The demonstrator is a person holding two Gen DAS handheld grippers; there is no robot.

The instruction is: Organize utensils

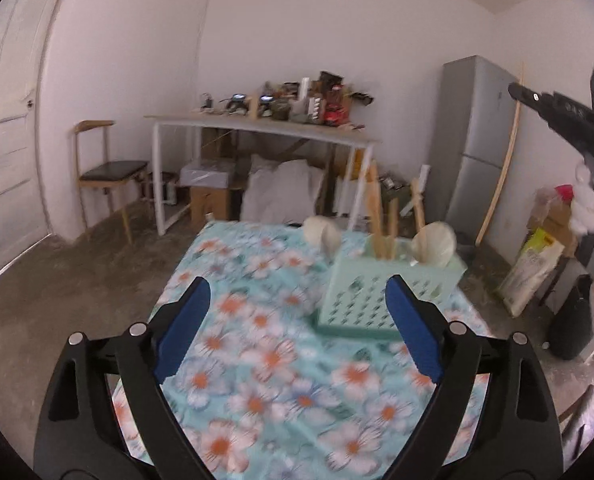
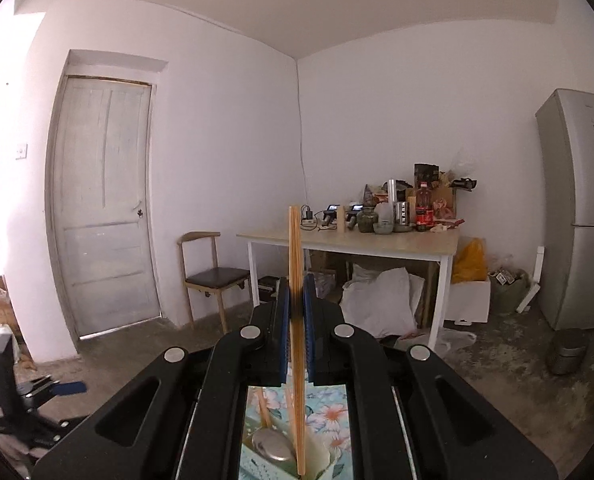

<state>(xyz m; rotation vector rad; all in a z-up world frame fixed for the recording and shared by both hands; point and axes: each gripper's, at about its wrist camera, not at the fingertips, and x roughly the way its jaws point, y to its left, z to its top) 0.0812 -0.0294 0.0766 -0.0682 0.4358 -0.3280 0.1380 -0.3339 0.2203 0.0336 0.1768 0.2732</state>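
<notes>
A mint green perforated utensil basket stands on the floral tablecloth, holding wooden chopsticks and two white spoons. My left gripper is open and empty, low over the cloth, just left of the basket. My right gripper is shut on a pair of wooden chopsticks, held upright above the basket; their lower ends reach into it beside a metal spoon. The right gripper also shows in the left wrist view, high at the right.
A white table cluttered with bottles and jars stands by the far wall, a chair left of it, a grey fridge on the right. Bags and boxes lie on the floor beneath. A door is at left.
</notes>
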